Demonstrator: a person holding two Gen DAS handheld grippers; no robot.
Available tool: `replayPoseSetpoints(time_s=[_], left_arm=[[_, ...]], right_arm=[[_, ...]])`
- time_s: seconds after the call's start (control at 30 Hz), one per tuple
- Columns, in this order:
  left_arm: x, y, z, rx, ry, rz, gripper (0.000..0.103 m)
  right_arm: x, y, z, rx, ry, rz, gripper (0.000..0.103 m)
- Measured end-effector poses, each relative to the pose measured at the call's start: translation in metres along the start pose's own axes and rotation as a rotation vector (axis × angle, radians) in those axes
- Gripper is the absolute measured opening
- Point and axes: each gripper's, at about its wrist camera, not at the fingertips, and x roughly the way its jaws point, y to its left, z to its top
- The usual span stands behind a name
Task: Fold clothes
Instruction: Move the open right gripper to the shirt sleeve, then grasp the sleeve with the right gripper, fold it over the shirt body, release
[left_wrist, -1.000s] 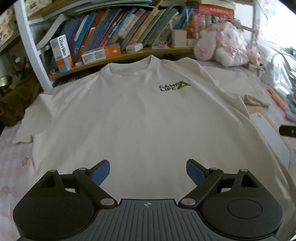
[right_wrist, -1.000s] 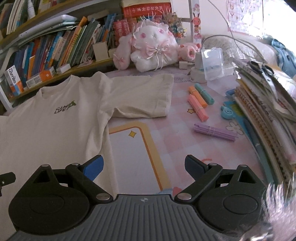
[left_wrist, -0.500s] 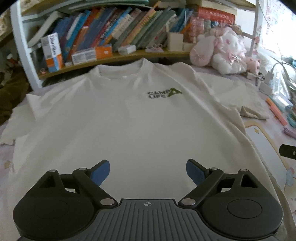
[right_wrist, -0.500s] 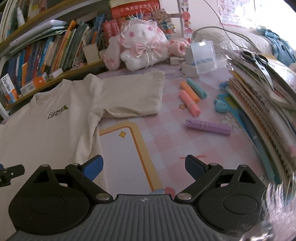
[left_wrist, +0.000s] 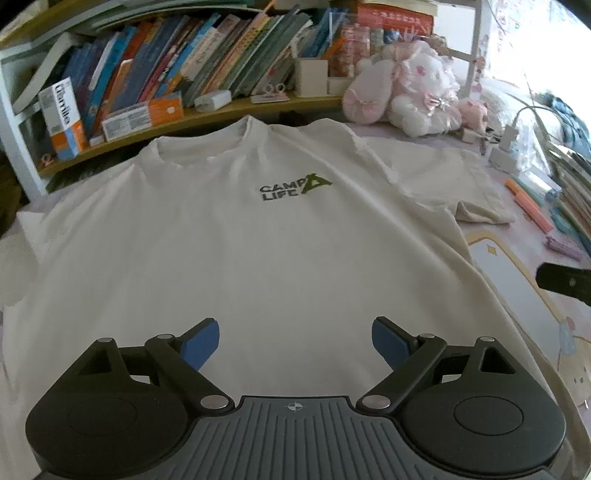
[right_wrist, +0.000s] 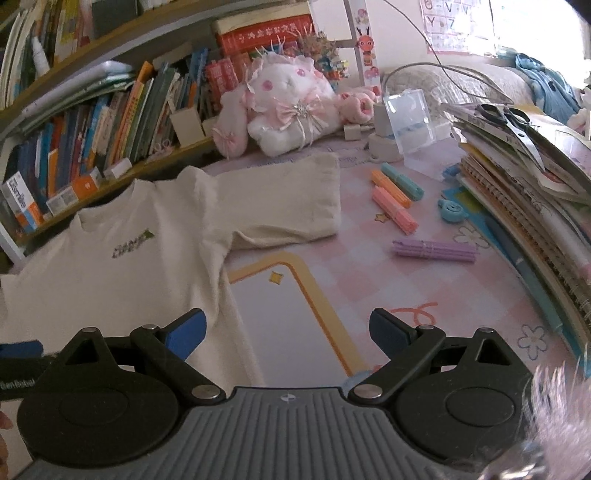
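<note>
On the pink desk (right_wrist: 436, 291) a white shirt (left_wrist: 258, 258) lies flat. Both claws, left (left_wrist: 294, 345) and right (right_wrist: 287, 334), gape wide, holding nothing. Best pinch the sleeve (right_wrist: 280, 199) at one o'clock first.

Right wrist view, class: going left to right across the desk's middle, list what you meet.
T-shirt → its spread sleeve → orange and pink pen bundles → blue tape roll → stack of notebooks.
</note>
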Motion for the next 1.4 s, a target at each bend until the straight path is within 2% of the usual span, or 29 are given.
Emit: replayPoseSetpoints(time_s=[0.17, 0.33, 0.73, 1.0, 1.13, 1.2, 1.3, 1.4], left_arm=[[-0.003, -0.004, 0.006, 0.037, -0.017, -0.012, 0.092], [0.0, -0.003, 0.007, 0.033, 0.01, -0.032, 0.092], [0.004, -0.001, 0.009, 0.007, 0.034, 0.02, 0.092], [0.006, 0.01, 0.007, -0.036, 0.046, 0.069, 0.092], [0.003, 0.014, 0.006, -0.05, 0.045, 0.1, 0.092], [0.001, 0.016, 0.005, -0.054, 0.036, 0.117, 0.092], [-0.004, 0.019, 0.002, -0.056, 0.03, 0.146, 0.092], [-0.006, 0.023, -0.003, -0.071, 0.036, 0.166, 0.092]], right_arm=[[0.002, 0.006, 0.0, 0.012, -0.005, 0.014, 0.096], [0.004, 0.01, 0.001, 0.012, -0.01, 0.027, 0.096], [0.019, 0.006, 0.009, 0.025, 0.008, 0.043, 0.096], [0.046, -0.004, 0.039, 0.067, 0.013, 0.086, 0.095], [0.064, -0.016, 0.056, 0.093, 0.02, 0.09, 0.085], [0.073, -0.021, 0.064, 0.101, 0.023, 0.09, 0.069], [0.092, -0.028, 0.075, 0.106, 0.036, 0.09, 0.054], [0.107, -0.031, 0.086, 0.101, 0.031, 0.088, 0.05]])
